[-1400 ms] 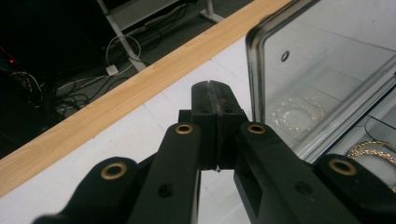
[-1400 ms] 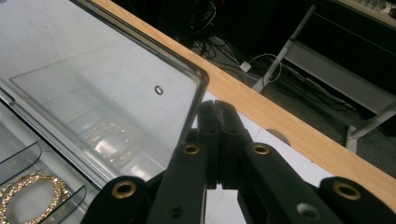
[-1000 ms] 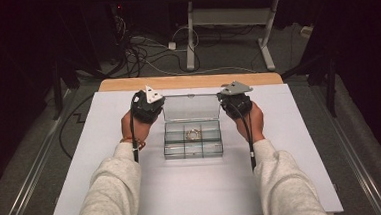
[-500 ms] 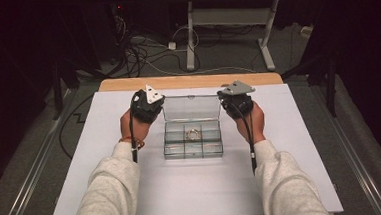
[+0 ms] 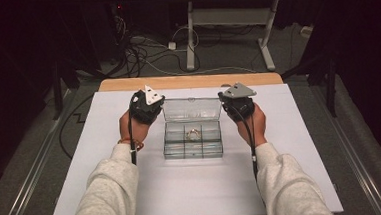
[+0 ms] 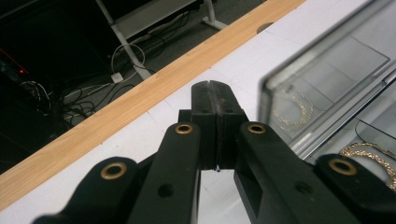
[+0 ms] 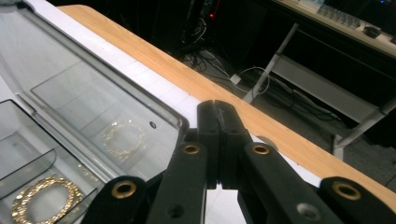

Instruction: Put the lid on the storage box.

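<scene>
A clear plastic compartment box (image 5: 193, 146) sits mid-table with its lid (image 5: 192, 109) standing open at the back. A gold ring-shaped bracelet (image 5: 192, 134) lies in a middle compartment. My left gripper (image 5: 148, 102) is held beside the lid's left edge, my right gripper (image 5: 234, 101) beside its right edge. In the left gripper view the jaws (image 6: 215, 88) are pressed together with nothing between them, the lid (image 6: 327, 60) and bracelet (image 6: 373, 156) to their right. In the right gripper view the gripper (image 7: 215, 106) is shut too, with lid (image 7: 93, 93) and bracelet (image 7: 44, 198) at left.
A white sheet (image 5: 108, 192) covers the table, with a strip of wooden edge (image 5: 187, 81) at the back. Beyond it lie cables on the floor (image 5: 140, 50) and a desk frame (image 5: 223, 20).
</scene>
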